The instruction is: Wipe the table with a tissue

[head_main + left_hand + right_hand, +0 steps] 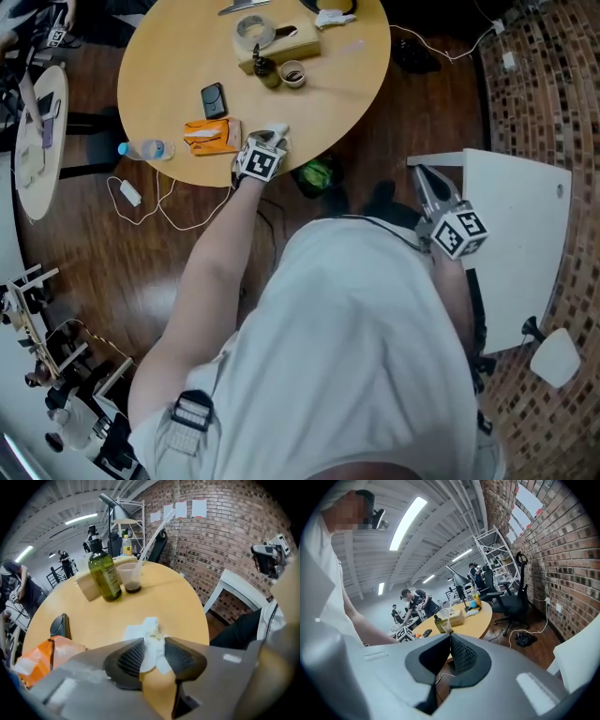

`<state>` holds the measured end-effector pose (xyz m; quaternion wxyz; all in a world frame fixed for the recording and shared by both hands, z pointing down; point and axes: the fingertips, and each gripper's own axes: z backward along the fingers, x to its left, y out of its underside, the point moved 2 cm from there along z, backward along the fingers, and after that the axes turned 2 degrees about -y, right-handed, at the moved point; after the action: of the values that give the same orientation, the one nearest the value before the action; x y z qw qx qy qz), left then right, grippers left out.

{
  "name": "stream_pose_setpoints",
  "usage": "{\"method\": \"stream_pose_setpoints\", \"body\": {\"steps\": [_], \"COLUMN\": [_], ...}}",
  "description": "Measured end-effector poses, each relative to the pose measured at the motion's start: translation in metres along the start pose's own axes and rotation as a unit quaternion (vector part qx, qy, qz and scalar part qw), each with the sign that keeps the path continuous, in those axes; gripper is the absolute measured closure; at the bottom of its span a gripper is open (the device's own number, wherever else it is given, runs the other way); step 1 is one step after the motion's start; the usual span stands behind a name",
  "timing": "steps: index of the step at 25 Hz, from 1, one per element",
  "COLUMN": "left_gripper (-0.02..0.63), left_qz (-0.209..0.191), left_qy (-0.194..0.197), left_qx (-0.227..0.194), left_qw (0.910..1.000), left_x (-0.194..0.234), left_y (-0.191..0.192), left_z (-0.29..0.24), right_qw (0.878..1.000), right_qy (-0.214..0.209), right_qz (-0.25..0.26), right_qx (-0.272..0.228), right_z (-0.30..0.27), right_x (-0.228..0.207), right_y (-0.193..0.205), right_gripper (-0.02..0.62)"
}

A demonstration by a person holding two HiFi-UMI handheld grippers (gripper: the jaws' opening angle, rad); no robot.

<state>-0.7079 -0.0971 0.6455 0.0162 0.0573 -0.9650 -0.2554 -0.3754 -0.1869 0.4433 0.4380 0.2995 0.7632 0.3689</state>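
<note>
A crumpled white tissue [149,631] lies on the round wooden table [180,603] near its front edge. My left gripper [153,645] points steeply down over it, jaws apart on either side of the tissue, and the pads do not visibly squeeze it. In the head view that left gripper [271,141] sits at the table [352,80] edge, with the tissue [277,131] showing white at its tip. My right gripper [420,174] hangs off the table beside my body, near a white panel. In its own view the right gripper [450,637] has its jaw tips meeting, with nothing held.
On the table stand an olive bottle [104,573], a plastic cup [131,576] with a dark residue, a cardboard box [281,47] and a tape roll [253,31]. Left of the tissue lie an orange packet [211,136], a black device [214,99] and a water bottle [145,149]. A white panel [516,234] stands at the right.
</note>
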Motion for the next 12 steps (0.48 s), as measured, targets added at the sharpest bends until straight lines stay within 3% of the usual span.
{"method": "stream_pose_setpoints", "body": {"steps": [7, 12], "left_gripper": [0.514, 0.523], "left_qz": [0.043, 0.121], "left_qy": [-0.004, -0.009], "left_qx": [-0.007, -0.070], "left_qw": [0.9991, 0.9901], "left_x": [0.006, 0.012], "left_y": [0.003, 0.004], "left_z": [-0.001, 0.020], "right_qw": [1.000, 1.000], "right_qy": [0.018, 0.018], "right_qz": [-0.003, -0.006], "right_qx": [0.000, -0.004], "right_z": [0.006, 0.005], "right_x": [0.000, 0.000], "right_y": [0.000, 0.001], "right_gripper": [0.586, 0.587]}}
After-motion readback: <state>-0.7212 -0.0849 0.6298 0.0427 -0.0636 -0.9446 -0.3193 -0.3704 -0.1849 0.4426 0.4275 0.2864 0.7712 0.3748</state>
